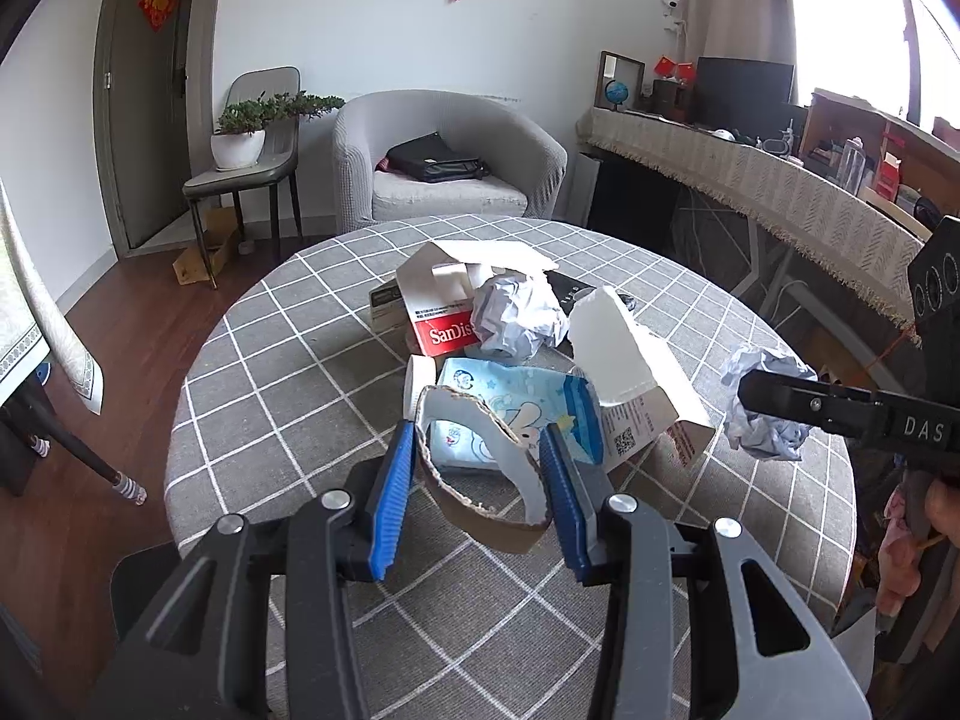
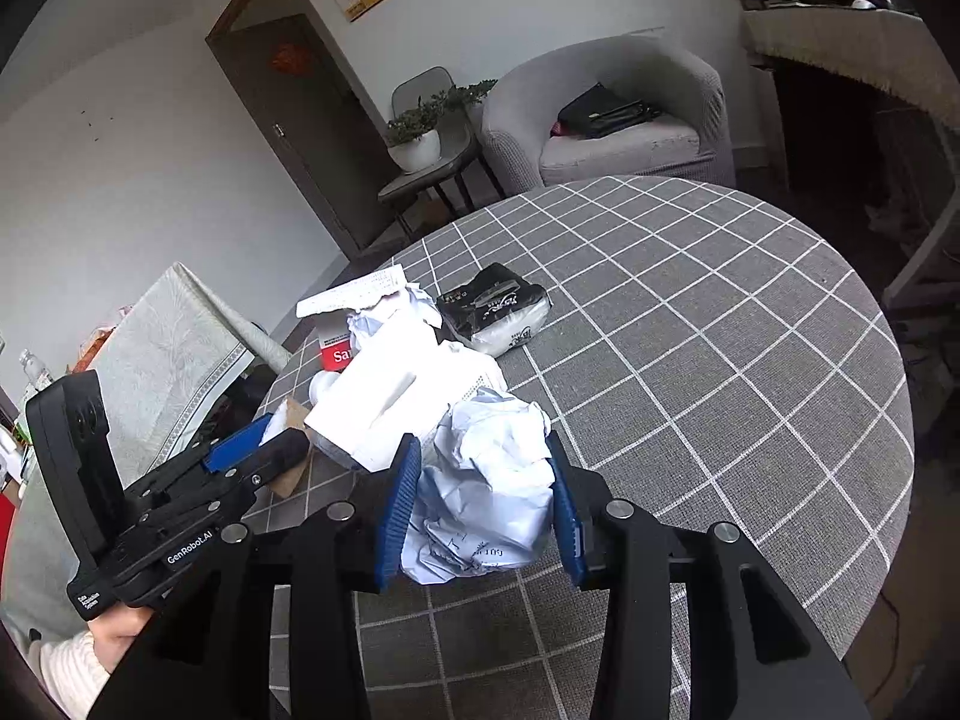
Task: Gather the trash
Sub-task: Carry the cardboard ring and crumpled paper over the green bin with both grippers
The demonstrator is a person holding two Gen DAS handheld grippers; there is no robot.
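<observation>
Two tongs, each closed on a piece of trash above the checked bench.

Left tongs (image 1: 480, 468) pinch a torn cardboard ring (image 1: 480, 480) between blue pads, just in front of the litter heap; right tongs (image 2: 483, 501) clamp a crumpled paper ball (image 2: 486, 492), held off to the heap's right side. On the bench (image 1: 288, 360) lie a SanDisk carton (image 1: 444, 324), another paper wad (image 1: 516, 315), a cartoon-printed wrapper (image 1: 516, 414) and a black-and-white packet (image 2: 495, 309), touching or close together.
</observation>
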